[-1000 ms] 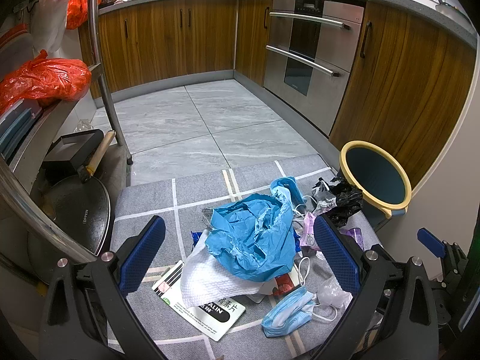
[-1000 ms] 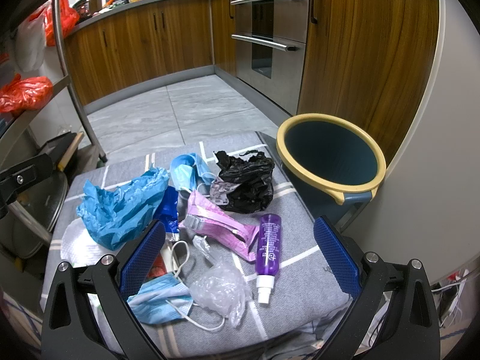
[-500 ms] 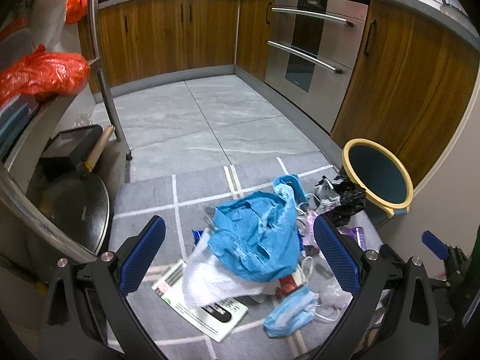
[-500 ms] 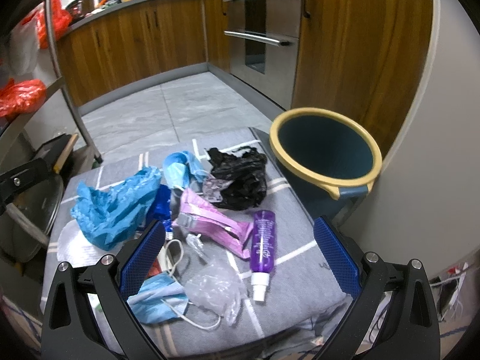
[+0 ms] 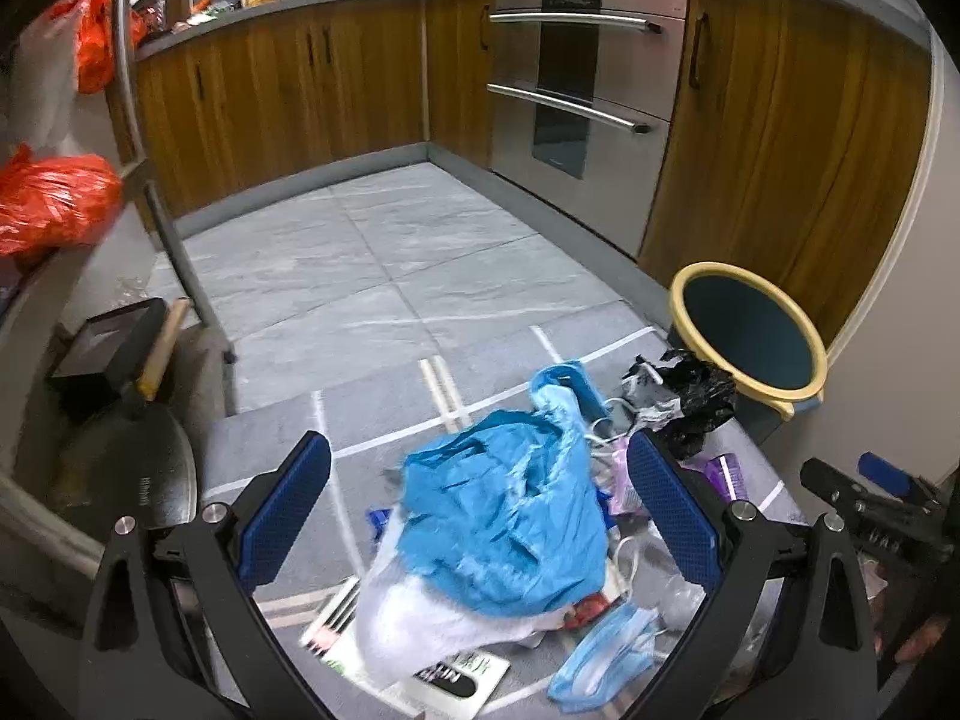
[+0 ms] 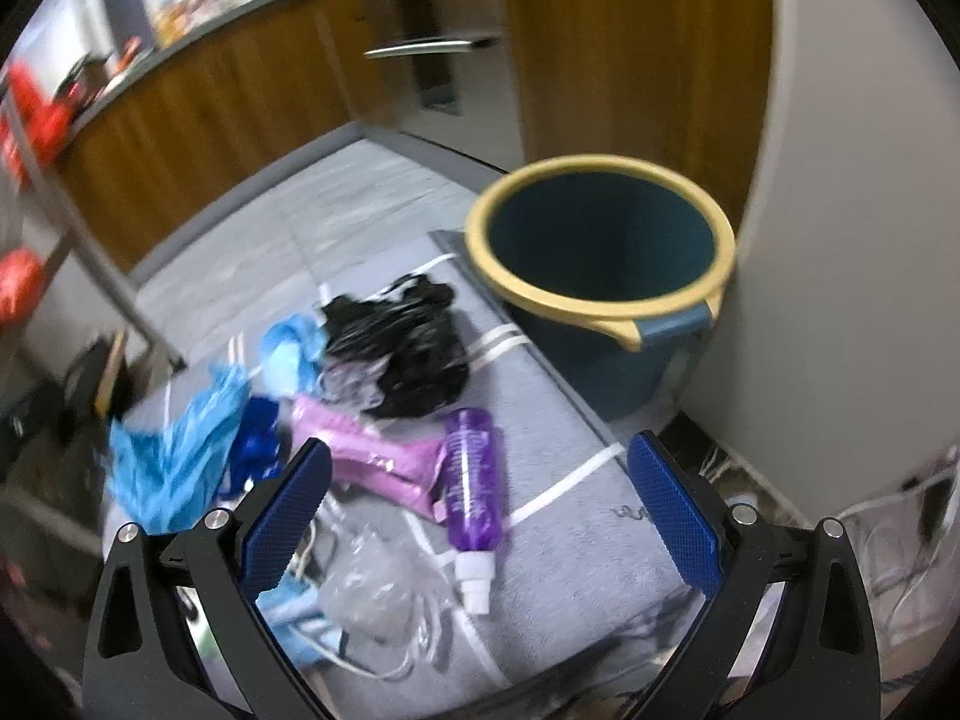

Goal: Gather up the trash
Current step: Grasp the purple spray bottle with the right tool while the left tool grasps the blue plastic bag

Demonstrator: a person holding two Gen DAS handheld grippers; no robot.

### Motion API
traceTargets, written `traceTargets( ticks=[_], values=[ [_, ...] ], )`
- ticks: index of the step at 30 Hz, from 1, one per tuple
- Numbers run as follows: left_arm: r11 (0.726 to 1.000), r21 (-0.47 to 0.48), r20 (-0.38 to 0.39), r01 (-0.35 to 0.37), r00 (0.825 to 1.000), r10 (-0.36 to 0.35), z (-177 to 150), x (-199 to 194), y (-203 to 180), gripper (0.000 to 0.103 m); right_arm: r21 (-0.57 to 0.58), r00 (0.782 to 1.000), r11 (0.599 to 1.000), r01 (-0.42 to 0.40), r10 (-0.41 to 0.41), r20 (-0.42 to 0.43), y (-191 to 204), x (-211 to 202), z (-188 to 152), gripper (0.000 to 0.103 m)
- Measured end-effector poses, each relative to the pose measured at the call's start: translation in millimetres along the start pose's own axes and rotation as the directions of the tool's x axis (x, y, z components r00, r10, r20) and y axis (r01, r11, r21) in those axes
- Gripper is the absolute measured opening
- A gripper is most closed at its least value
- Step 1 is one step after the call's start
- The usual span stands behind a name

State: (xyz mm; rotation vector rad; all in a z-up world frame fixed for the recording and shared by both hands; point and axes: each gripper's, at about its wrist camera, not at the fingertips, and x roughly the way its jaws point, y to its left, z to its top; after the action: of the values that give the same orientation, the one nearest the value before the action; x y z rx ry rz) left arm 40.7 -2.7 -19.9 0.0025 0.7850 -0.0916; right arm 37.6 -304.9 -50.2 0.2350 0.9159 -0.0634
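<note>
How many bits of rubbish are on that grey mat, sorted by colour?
Blue: 4 (crumpled blue bag, face mask, second mask, dark blue wrapper)
Purple or pink: 2 (purple spray bottle, pink pouch)
Black: 1 (black bag)
Clear: 1 (clear plastic bag)
White: 1 (white tissue)
Total: 9 that I can tell apart; more may lie hidden underneath.

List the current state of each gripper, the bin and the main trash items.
Left gripper: open, holding nothing.
Right gripper: open, holding nothing.
Bin: upright, looks empty.
Purple spray bottle: lying on its side on the grey mat.
Black bag: crumpled on the mat.
Blue plastic bag: crumpled atop the pile.
Face mask: lying on the mat.
</note>
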Motion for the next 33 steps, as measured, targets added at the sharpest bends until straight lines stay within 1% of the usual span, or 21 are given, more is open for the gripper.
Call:
traceTargets(
  ticks=[3,5,7,8,9,10,11,12,13,14,17,18,19,20,23,24,26,29,33],
  values=[
    [0.999,-0.017,-0.019,0.033,0.999,-0.033,-0.5,13.6,-0.6,0.097,0.051,1.000,0.999,-0.004,0.005,-0.017,-11.1,8.2,4.2,0.098],
    [1.000,0.000,-0.041,0.030,0.999,-0.030,-1.9,22.7,-1.8,0.097,0.049,1.000,0.999,0.006,-0.005,-0.021,-11.9,13.9,5.4,0.095],
    [1.000,0.023,-0.045,-0.017,0.999,0.018,-3.8,27.4,-2.8,0.097,0.007,0.999,1.000,0.021,-0.021,-0.029,-5.3,19.3,1.9,0.093],
    [0.999,0.032,-0.032,-0.042,0.999,0.043,-6.0,28.2,-2.3,0.097,-0.012,0.999,1.000,0.019,-0.019,-0.036,-2.6,22.6,0.1,0.088],
    [0.999,0.034,-0.025,-0.039,0.999,0.040,-8.0,28.6,-0.8,0.097,-0.036,0.999,0.999,0.017,-0.019,-0.048,1.4,26.4,-2.8,0.084],
    [0.999,0.026,-0.026,-0.024,0.999,0.025,-9.5,29.8,1.5,0.097,-0.069,0.998,0.997,0.022,-0.027,-0.063,6.5,31.3,-6.4,0.075],
    [1.000,0.015,-0.041,-0.018,0.999,0.019,-11.7,32.5,4.0,0.097,-0.095,0.997,0.995,0.031,-0.038,-0.074,9.7,35.6,-8.8,0.070],
    [0.999,0.016,-0.053,-0.030,0.998,0.031,-13.1,34.5,5.3,0.097,-0.108,0.996,0.994,0.036,-0.045,-0.080,10.4,38.0,-10.3,0.068],
    [0.999,0.021,-0.064,-0.026,0.998,0.027,-15.1,36.5,5.7,0.096,-0.110,0.995,0.993,0.033,-0.043,-0.094,11.3,41.7,-11.9,0.064],
    [0.999,0.031,-0.079,-0.009,0.997,0.011,-17.0,38.6,4.6,0.094,-0.101,0.994,0.995,0.024,-0.035,-0.106,10.9,44.7,-12.3,0.060],
    [0.996,0.084,-0.086,0.006,0.996,0.002,-20.7,39.5,-4.3,0.085,-0.091,0.991,0.996,0.011,-0.022,-0.130,10.7,51.8,-13.7,0.051],
    [0.995,0.095,-0.089,0.016,0.996,-0.007,-21.6,40.5,-7.1,0.084,-0.093,0.991,0.996,0.008,-0.020,-0.135,11.3,53.2,-14.7,0.051],
    [0.994,0.103,-0.101,0.032,0.995,-0.021,-23.2,42.6,-10.0,0.077,-0.097,0.990,0.995,0.001,-0.015,-0.143,12.3,55.5,-15.6,0.050],
    [0.994,0.108,-0.111,0.035,0.994,-0.023,-25.0,44.7,-11.3,0.069,-0.102,0.989,0.995,0.001,-0.016,-0.147,13.1,57.0,-16.1,0.050],
    [0.991,0.126,-0.134,0.035,0.991,-0.019,-27.8,52.2,-14.1,0.057,-0.125,0.986,0.992,0.011,-0.032,-0.167,14.4,66.0,-19.6,0.050],
    [0.991,0.124,-0.142,0.039,0.990,-0.021,-28.5,54.9,-14.0,0.056,-0.123,0.984,0.992,0.013,-0.034,-0.172,13.0,68.6,-19.9,0.050],
    [0.991,0.122,-0.160,0.049,0.987,-0.029,-30.7,59.7,-14.3,0.050,-0.110,0.982,0.994,0.014,-0.035,-0.187,10.4,74.6,-20.8,0.050],
    [0.989,0.128,-0.172,0.073,0.984,-0.051,-33.0,61.0,-18.0,0.050,-0.103,0.976,0.995,0.009,-0.031,-0.214,9.8,83.1,-22.0,0.050],
    [0.985,0.133,-0.165,0.106,0.983,-0.084,-31.8,58.8,-24.1,0.050,-0.107,0.973,0.994,0.005,-0.029,-0.229,12.5,89.0,-22.2,0.050]
  ],
)
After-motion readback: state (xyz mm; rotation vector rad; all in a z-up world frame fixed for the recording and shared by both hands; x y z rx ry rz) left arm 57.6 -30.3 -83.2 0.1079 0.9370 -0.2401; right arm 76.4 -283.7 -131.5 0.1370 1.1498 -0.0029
